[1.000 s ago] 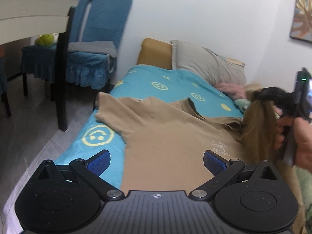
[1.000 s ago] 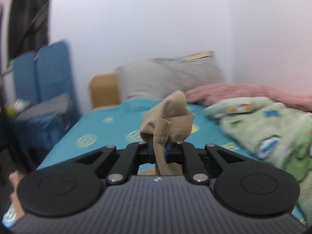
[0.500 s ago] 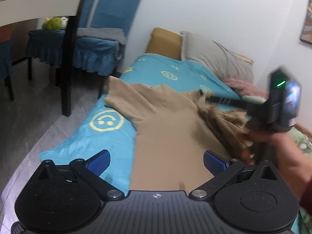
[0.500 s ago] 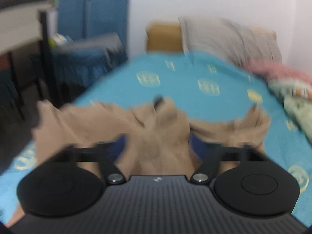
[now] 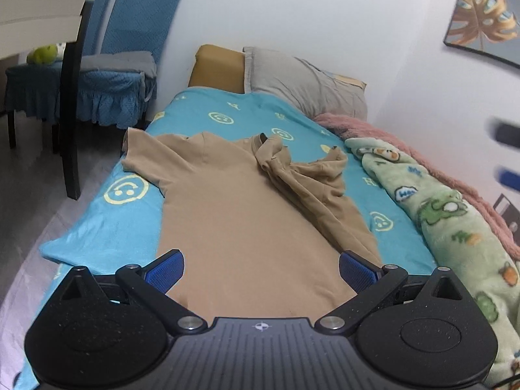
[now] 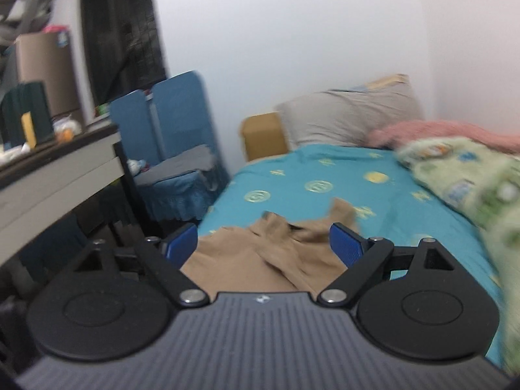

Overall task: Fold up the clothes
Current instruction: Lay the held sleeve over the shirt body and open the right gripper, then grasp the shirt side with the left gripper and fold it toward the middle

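A tan shirt (image 5: 234,201) lies spread on the teal smiley-print sheet (image 5: 130,191), straight ahead of both tongs, its right sleeve bunched over the body. The left gripper (image 5: 261,268) hovers over the hem, spread wide and empty; the right gripper (image 6: 263,243) is likewise agape, holding nothing. A green blanket (image 5: 448,214) crowds the right side; a grey pillow (image 5: 302,81) sits beyond, blue chairs (image 5: 130,48) left.

Shirt (image 5: 234,214) lies on the bedsheet (image 5: 302,120). Behind shirt: pillow (image 5: 302,81). Right of shirt: blanket (image 5: 438,214). Left of shirt, off the bed: chair (image 5: 123,65), table (image 5: 39,19).
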A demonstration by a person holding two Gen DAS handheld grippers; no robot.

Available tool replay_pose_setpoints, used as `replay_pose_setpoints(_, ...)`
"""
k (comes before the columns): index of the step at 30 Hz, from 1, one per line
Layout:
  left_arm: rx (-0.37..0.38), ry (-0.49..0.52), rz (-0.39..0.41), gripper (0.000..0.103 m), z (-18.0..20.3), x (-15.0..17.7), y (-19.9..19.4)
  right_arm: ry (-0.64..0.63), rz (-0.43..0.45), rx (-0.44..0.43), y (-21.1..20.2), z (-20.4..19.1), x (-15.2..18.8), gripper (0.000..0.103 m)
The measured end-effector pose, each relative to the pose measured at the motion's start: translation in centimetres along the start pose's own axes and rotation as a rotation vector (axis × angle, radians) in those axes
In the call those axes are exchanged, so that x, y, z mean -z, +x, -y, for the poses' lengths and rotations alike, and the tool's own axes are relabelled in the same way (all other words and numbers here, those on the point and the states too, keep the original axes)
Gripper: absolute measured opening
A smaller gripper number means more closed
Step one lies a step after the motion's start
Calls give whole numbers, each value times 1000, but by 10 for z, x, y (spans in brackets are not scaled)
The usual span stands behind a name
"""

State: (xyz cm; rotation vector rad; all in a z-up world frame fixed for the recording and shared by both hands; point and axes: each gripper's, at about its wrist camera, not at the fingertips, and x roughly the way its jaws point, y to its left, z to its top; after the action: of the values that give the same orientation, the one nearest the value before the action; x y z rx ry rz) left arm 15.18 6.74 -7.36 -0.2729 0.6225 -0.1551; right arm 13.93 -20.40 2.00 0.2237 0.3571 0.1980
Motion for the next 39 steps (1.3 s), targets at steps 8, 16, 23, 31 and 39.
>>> replay_pose_setpoints(8,-47,124,-14,103,29,23,-20,198,-7,34,-75,83,41,90)
replay_pose_setpoints(16,-55,225,-106,102,82,38,5,371,105,52,-101,150,35,90)
replay_pose_setpoints(23,103,201,-216,94,177,48,43,458,358,168,-140,188,38,91)
replay_pose_setpoints(31,198,314,-327,81,284,79,95,545,364,198,-134,211,46,91)
replay_pose_setpoints(39,243,391,-484,50,318,121,136,569,349,162,-128,213,51,91)
